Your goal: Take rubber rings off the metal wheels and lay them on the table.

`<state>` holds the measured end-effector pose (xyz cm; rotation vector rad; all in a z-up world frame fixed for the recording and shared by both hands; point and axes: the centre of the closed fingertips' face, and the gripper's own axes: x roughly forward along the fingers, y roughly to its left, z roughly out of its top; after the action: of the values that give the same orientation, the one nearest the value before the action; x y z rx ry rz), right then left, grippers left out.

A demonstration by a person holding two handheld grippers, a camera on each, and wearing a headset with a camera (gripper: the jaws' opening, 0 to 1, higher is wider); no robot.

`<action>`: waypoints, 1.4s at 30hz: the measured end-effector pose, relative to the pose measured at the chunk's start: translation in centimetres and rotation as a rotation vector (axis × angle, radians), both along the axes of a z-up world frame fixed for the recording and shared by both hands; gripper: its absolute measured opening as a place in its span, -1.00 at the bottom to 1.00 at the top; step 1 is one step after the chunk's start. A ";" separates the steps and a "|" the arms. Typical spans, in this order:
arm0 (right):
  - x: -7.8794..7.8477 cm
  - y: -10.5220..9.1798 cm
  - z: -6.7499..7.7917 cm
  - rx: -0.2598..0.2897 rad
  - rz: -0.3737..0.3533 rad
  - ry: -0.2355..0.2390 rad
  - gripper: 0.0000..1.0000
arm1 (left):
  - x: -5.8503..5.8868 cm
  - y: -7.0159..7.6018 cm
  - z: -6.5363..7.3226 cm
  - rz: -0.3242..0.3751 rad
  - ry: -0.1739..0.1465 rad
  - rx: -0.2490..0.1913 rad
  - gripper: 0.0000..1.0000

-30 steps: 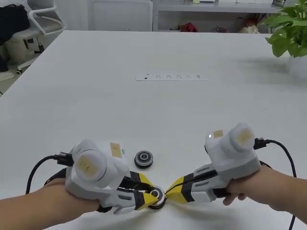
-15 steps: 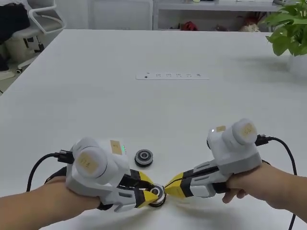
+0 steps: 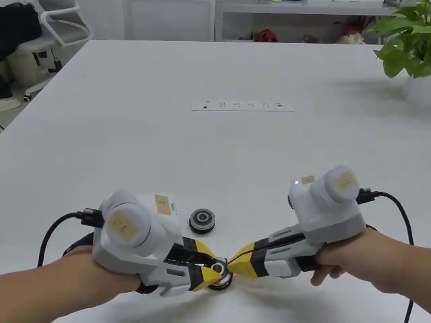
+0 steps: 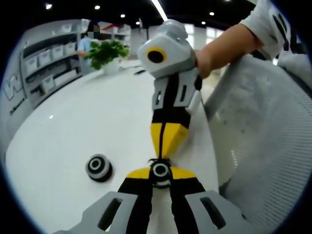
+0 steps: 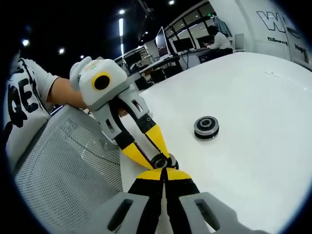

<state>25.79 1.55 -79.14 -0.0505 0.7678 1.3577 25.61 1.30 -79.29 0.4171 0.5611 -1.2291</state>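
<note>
Little has shifted in the last second: the right gripper [image 3: 234, 264] has raised its body slightly and edged inward. The left gripper [image 3: 213, 274] stays put, nose to nose with it, low over the surface [image 3: 242, 155]. A metal wheel [image 3: 219, 271] sits between their tips, and a second wheel [image 3: 202, 221] lies just beyond, untouched.

From the left gripper view, its jaws are clamped on the wheel's sides, likely to steady it while the rubber ring [image 4: 160, 163] is pulled.

From the right gripper view, the jaws are closed to a sliver at the wheel's rim. They appear to be nipping the ring to peel it away; it is not yet off.
</note>
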 end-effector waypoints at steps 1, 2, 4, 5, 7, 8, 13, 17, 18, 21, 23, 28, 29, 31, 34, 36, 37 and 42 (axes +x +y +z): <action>0.0 0.0 0.0 0.001 0.002 -0.001 -1.00 | 0.0 0.0 0.0 0.000 0.001 0.001 -0.73; -0.1 0.1 0.0 0.001 0.005 -0.003 -1.00 | 0.0 0.0 0.0 -0.001 0.001 0.001 -0.73; -0.2 0.2 0.1 0.002 0.014 -0.009 -1.00 | -0.1 0.0 0.0 -0.001 0.004 -0.001 -0.73; -0.4 0.2 0.2 0.003 0.020 -0.008 -1.00 | -0.1 0.0 0.0 -0.002 0.009 -0.003 -0.73; -0.4 0.3 0.2 0.004 0.025 -0.009 -1.00 | -0.2 0.0 0.0 -0.004 0.009 -0.003 -0.73; -0.4 0.3 0.2 0.005 0.026 -0.009 -1.00 | -0.1 0.1 0.0 -0.005 0.009 -0.002 -0.73; -0.5 0.4 0.3 0.010 0.032 -0.016 -1.00 | -0.1 0.1 0.0 -0.007 0.004 0.001 -0.73; -0.5 0.6 0.5 0.020 0.035 -0.016 -1.00 | -0.1 0.1 0.0 -0.006 0.004 0.000 -0.73; -0.5 0.6 0.5 0.019 0.038 -0.017 -1.00 | -0.1 0.1 0.0 -0.006 0.004 0.000 -0.73; -0.4 0.6 0.4 0.020 0.037 -0.016 -1.00 | -0.1 0.1 0.0 -0.006 0.005 0.001 -0.73; -0.5 0.6 0.5 0.023 0.036 -0.015 -1.00 | 0.0 0.1 0.0 -0.007 0.003 0.002 -0.72; -0.6 1.1 1.2 0.050 0.041 -0.015 -1.00 | 0.0 0.0 0.0 -0.007 0.005 0.004 -0.72; -0.6 1.1 1.1 0.045 0.042 -0.016 -1.00 | 0.0 0.0 0.0 -0.006 0.007 0.005 -0.71; -0.8 0.9 0.7 0.033 0.046 -0.017 -1.00 | -0.1 0.0 0.0 -0.003 0.010 0.005 -0.71; -0.7 0.5 0.3 0.021 0.046 -0.021 -1.00 | -0.1 0.0 0.0 -0.001 0.011 0.008 -0.71; -0.5 0.3 0.2 0.018 0.039 -0.018 -1.00 | -0.1 0.0 0.1 0.001 0.013 0.007 -0.70; -0.4 0.3 0.2 0.018 0.036 -0.019 -1.00 | -0.1 0.0 0.1 0.001 0.012 0.008 -0.69; -0.4 0.2 0.1 0.018 0.030 -0.017 -1.00 | -0.3 -0.1 0.2 -0.004 0.014 0.005 -0.56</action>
<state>25.39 1.79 -78.99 -0.0592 0.7435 1.3905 25.29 1.22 -79.10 0.4140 0.5759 -1.2351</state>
